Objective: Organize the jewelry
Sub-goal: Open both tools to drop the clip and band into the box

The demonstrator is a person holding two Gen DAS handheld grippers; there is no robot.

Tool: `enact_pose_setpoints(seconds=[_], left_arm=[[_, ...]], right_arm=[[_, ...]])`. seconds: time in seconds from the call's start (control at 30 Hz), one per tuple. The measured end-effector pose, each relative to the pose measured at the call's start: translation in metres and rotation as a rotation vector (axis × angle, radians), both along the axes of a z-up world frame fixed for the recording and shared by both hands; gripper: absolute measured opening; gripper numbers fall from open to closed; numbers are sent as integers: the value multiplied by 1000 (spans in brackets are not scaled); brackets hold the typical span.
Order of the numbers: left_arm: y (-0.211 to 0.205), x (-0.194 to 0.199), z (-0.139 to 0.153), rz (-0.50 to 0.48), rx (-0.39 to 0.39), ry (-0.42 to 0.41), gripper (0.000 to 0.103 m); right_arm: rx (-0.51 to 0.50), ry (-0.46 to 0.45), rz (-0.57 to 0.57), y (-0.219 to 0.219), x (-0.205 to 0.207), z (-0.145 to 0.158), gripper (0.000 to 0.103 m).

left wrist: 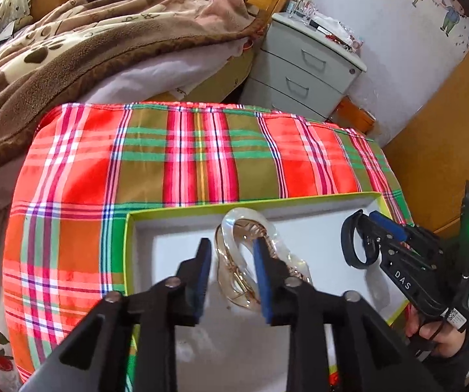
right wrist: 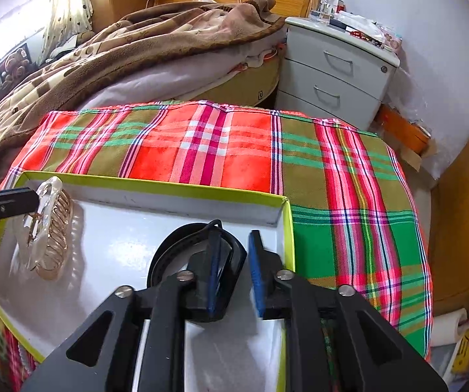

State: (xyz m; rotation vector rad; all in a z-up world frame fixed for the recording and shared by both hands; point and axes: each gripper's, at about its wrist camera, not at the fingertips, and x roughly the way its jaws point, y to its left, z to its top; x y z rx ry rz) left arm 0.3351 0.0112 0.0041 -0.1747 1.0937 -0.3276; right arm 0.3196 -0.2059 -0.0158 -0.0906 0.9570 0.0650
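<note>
Hair claw (left wrist: 250,258) and black band (right wrist: 198,261) lie in the box (left wrist: 299,201); our left gripper (left wrist: 231,281) and right gripper (right wrist: 234,274) stand partly open, releasing them. Next we withdraw.

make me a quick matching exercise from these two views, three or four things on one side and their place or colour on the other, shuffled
Things:
1. clear and gold claw hair clip
2. black band bracelet
3. shallow white tray with yellow-green rim
4. grey drawer cabinet

Places:
A. on the red and green plaid cloth
B. against the wall, beyond the cloth
C. between the left gripper fingers
D. at the right gripper, by the tray's right wall

Pairs: 1-C, 2-D, 3-A, 4-B
</note>
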Motion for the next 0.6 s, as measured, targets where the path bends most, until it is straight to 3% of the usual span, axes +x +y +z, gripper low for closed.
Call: enact_pose_setpoints(seconds=[0.33, 0.6], left_arm=[[1, -11, 12, -4, -44, -32, 39], [2, -46, 30, -28, -40, -87, 46]], right_arm=[[49, -23, 12, 1, -7, 7, 46], [115, -94, 27, -4, -34, 26, 47]])
